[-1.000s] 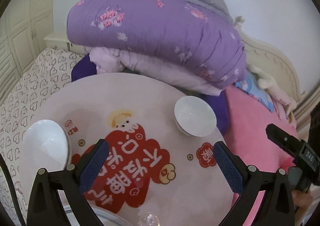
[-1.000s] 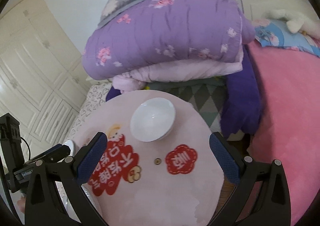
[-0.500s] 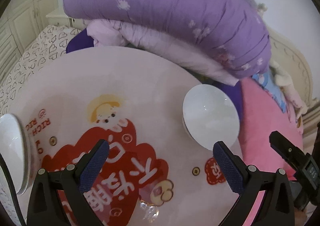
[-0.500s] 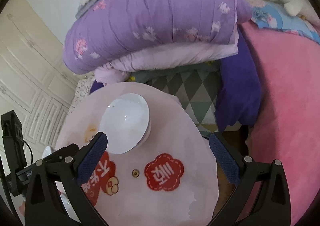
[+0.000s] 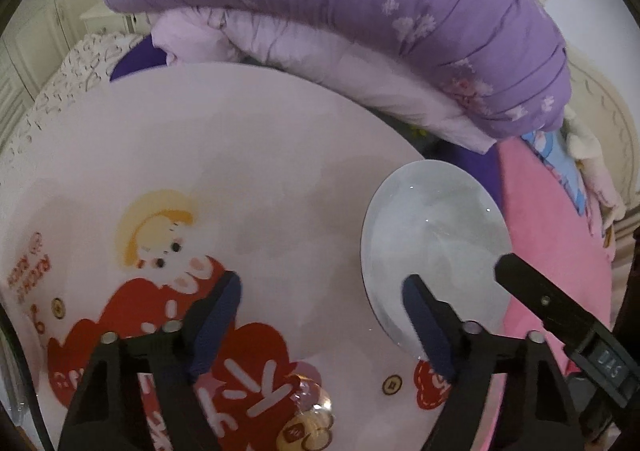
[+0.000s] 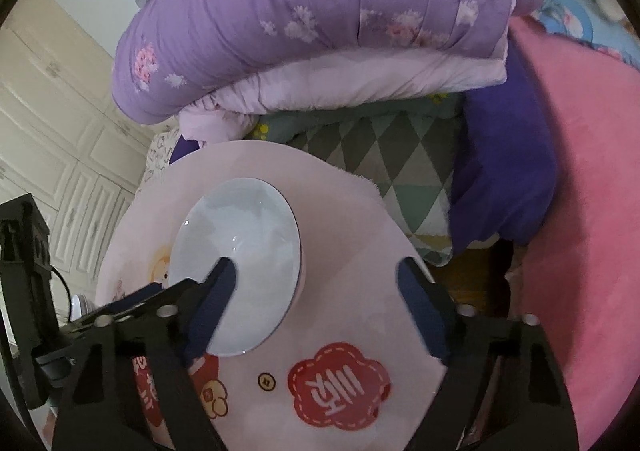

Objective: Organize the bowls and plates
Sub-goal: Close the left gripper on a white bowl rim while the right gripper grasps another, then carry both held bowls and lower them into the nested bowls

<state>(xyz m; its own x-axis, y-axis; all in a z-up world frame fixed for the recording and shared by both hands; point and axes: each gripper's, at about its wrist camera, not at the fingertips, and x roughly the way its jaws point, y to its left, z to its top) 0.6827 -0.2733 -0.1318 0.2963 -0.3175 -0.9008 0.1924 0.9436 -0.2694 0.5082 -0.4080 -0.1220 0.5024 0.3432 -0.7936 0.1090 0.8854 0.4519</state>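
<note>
A white bowl (image 5: 434, 247) stands near the right edge of the round pink table (image 5: 248, 155). My left gripper (image 5: 324, 315) is open, its right finger over the bowl's near rim. In the right wrist view the same bowl (image 6: 240, 247) sits at centre left, and my right gripper (image 6: 316, 299) is open with its left finger over the bowl's inside and its right finger outside the rim. The right gripper's body (image 5: 568, 323) shows at the right of the left wrist view. Another white dish's edge (image 6: 78, 305) peeks out at far left.
Folded purple and lilac quilts (image 5: 340, 11) are piled behind the table. A pink blanket (image 6: 580, 211) covers the bed to the right. White wardrobe doors (image 6: 60, 131) stand at the left. The table edge drops off close to the bowl (image 6: 400, 235).
Both grippers have moved forward and down toward the bowl, which now looms larger. The second white bowl at the left has slid out of the left wrist view.
</note>
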